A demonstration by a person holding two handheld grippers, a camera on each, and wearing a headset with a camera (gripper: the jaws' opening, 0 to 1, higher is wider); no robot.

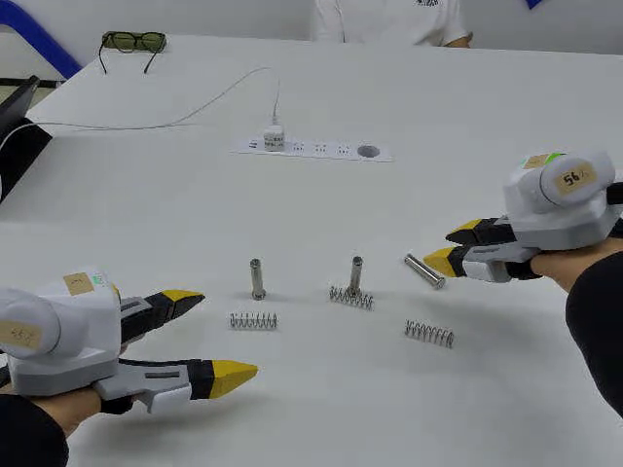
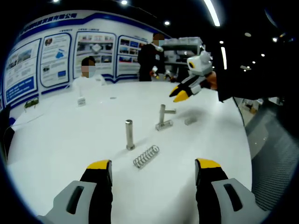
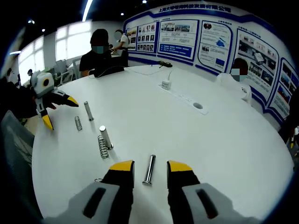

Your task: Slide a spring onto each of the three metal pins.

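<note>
On the table (image 1: pixel 146 214), three springs (image 1: pixel 253 320) lie loose beside two upright pins (image 1: pixel 257 278). Right tongs (image 1: pixel 440 248) straddle the fallen pin (image 3: pixel 149 169), spread, seemingly to stand it up; left tongs (image 1: pixel 226 333) hover spread wide near one spring.

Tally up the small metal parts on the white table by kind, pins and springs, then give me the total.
Pins: 3
Springs: 3
Total: 6
</note>
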